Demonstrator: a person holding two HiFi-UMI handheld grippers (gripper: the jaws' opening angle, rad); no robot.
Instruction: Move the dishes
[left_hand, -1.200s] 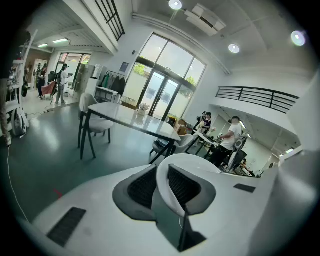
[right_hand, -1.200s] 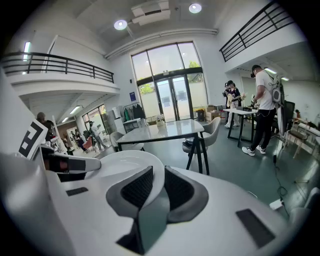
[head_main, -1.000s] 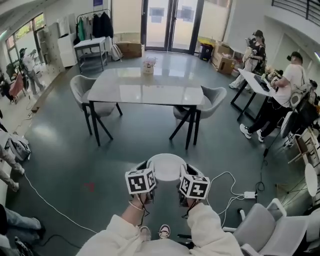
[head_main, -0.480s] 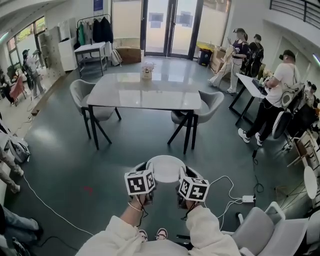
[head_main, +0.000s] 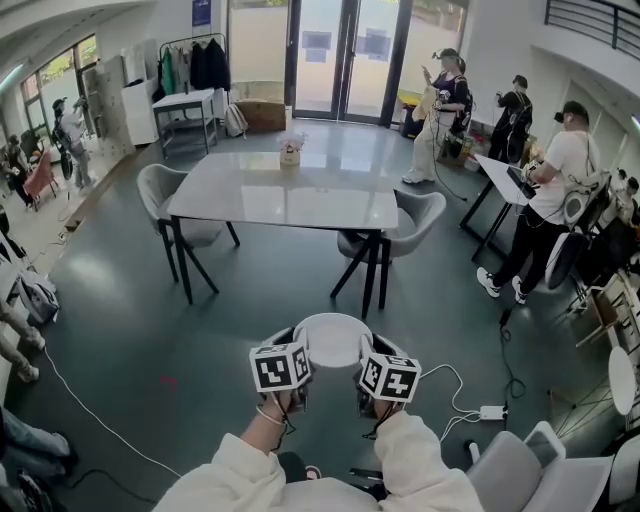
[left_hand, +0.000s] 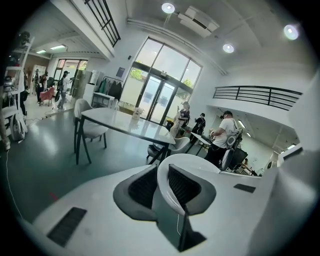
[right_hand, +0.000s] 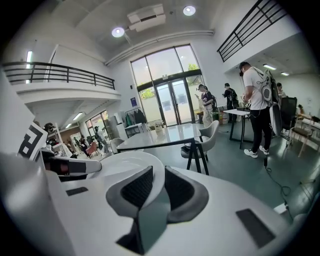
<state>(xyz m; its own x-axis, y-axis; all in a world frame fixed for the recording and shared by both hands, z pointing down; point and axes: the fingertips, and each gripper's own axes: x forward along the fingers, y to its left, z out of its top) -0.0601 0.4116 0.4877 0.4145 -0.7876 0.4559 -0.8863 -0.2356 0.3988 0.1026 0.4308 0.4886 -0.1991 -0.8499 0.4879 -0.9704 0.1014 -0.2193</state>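
The long white table (head_main: 285, 195) stood well ahead. The white plate (head_main: 333, 335) hung in mid-air, short of its near edge, with the left gripper (head_main: 298, 350) and right gripper (head_main: 368, 352) each clenched on an opposite rim. Near the far edge sat what looked like a small flower pot (head_main: 291, 151).

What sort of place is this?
Likely a large open hall set up as a mock dining area: a white table with grey chairs mid-floor, glass double doors behind, a mezzanine railing above.
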